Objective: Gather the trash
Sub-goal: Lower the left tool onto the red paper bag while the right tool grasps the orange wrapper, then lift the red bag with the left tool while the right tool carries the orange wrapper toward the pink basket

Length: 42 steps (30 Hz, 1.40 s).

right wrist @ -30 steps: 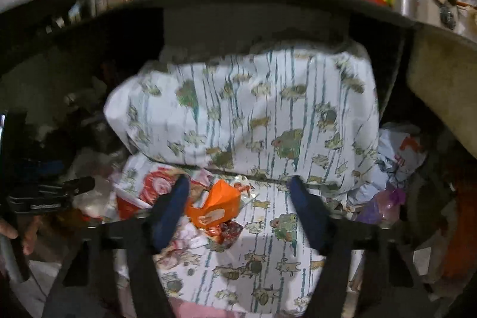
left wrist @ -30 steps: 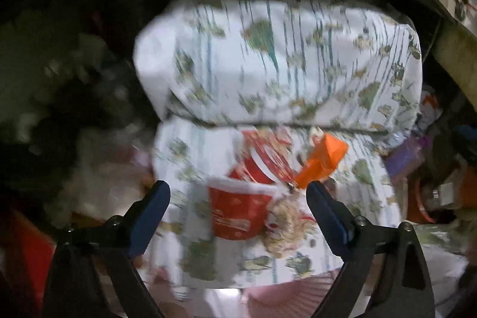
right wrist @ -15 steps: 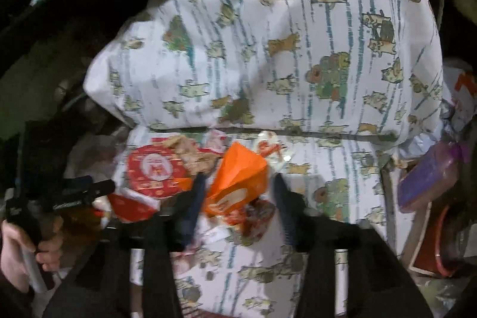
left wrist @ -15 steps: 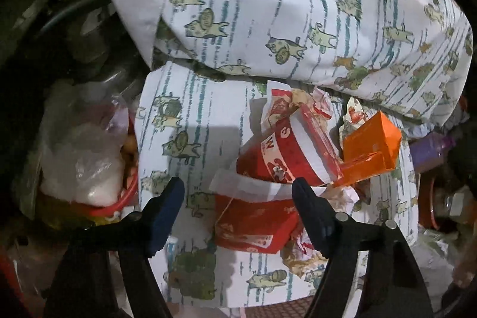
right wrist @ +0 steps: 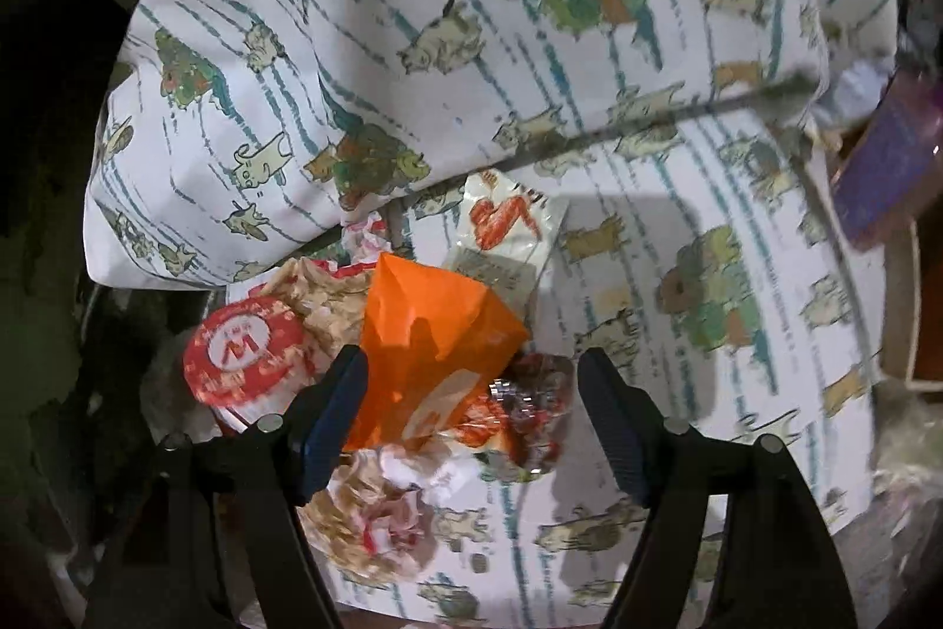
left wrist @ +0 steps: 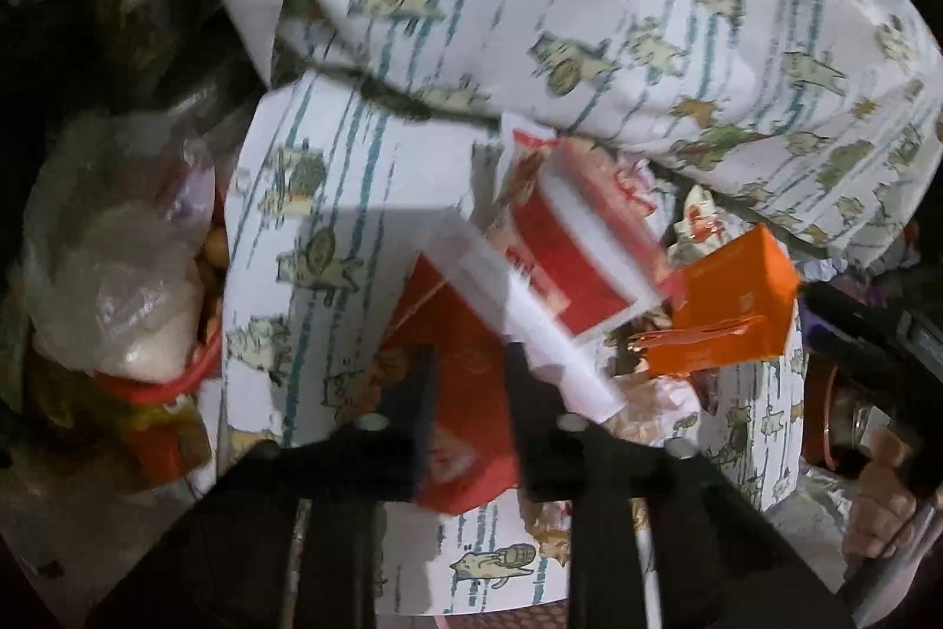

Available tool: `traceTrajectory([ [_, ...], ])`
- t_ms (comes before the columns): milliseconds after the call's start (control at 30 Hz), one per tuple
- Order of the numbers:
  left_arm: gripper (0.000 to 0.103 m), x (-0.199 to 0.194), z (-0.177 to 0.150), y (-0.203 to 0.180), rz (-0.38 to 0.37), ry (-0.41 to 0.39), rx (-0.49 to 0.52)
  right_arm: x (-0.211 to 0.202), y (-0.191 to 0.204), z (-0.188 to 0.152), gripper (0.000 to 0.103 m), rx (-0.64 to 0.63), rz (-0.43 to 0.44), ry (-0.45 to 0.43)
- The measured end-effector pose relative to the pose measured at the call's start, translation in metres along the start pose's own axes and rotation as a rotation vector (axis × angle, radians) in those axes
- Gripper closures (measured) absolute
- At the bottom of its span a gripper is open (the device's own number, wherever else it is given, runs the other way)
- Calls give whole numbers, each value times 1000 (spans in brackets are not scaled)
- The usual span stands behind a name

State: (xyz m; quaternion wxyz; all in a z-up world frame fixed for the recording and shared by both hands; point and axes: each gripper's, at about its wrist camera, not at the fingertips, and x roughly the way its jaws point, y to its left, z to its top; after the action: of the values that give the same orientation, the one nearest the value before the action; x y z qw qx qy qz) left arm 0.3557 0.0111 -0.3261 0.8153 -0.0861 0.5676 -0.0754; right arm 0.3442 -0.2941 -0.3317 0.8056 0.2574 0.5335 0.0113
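Observation:
Trash lies on a cat-print sheet (left wrist: pixel 330 193). My left gripper (left wrist: pixel 468 393) is shut on a flattened red carton (left wrist: pixel 465 393) with a white rim. Behind it lie a red paper cup (left wrist: pixel 571 246) on its side and an orange box (left wrist: pixel 731 299). My right gripper (right wrist: pixel 471 411) is open, its fingers either side of the orange box (right wrist: pixel 430 352) and a crumpled foil wrapper (right wrist: pixel 524 411). The red cup's lid (right wrist: pixel 241 352) shows to the left. A sauce packet (right wrist: pixel 501 228) lies behind the box. Crumpled paper (right wrist: pixel 371 505) lies below.
A cat-print pillow (right wrist: pixel 471 10) lies behind the trash. A clear plastic bag (left wrist: pixel 118 252) sits in a red bowl (left wrist: pixel 177 381) at the left. A purple container (right wrist: pixel 884 169) and a box are at the right. The other hand (left wrist: pixel 884 505) shows at the right edge.
My left gripper has moved in and closed on the red carton. My right gripper has moved closer, so the orange box sits between its open fingers.

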Motion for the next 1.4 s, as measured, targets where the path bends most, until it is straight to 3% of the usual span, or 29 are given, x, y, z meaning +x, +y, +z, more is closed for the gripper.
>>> traceTrajectory([
  [100,94,-14,1,-7,-1,-48,17,9,16,-5,31,-31,-9,8],
  [367,91,-51,4,-10,-19,-158,28,37,37,-21,31,-106,-164,39],
  [433,62,-47,7,-3,41,-145,17,37,31,-21,46,-86,-196,27],
  [467,27,-44,9,0,69,-140,14,35,28,-21,59,-74,-196,24],
  [500,12,-41,8,4,84,-145,10,33,25,-20,74,-59,-183,21],
  [567,12,-31,7,11,109,-125,8,29,17,-19,84,-39,-166,20],
  [667,12,-5,4,16,106,-15,18,19,12,-16,91,-44,-143,5],
  [733,12,9,-3,13,121,32,43,6,10,-14,92,-50,-130,-22],
  [833,12,26,-8,3,201,78,126,-12,9,-9,94,-61,-90,-67],
  [933,17,32,-10,0,237,57,153,-30,9,-6,94,-93,-47,-110],
  [1000,62,30,-10,3,231,35,123,-42,12,-7,94,-137,-33,-149],
  [1067,66,26,-9,7,193,23,103,-56,14,-9,94,-193,-26,-188],
  [1133,76,21,-9,5,186,-4,99,-71,16,-14,94,-238,-2,-220],
  [1267,76,-7,-12,-10,181,-102,130,-100,16,-30,94,-289,15,-284],
  [1400,76,-63,-28,-30,72,-218,159,-132,12,-51,94,-322,24,-325],
])
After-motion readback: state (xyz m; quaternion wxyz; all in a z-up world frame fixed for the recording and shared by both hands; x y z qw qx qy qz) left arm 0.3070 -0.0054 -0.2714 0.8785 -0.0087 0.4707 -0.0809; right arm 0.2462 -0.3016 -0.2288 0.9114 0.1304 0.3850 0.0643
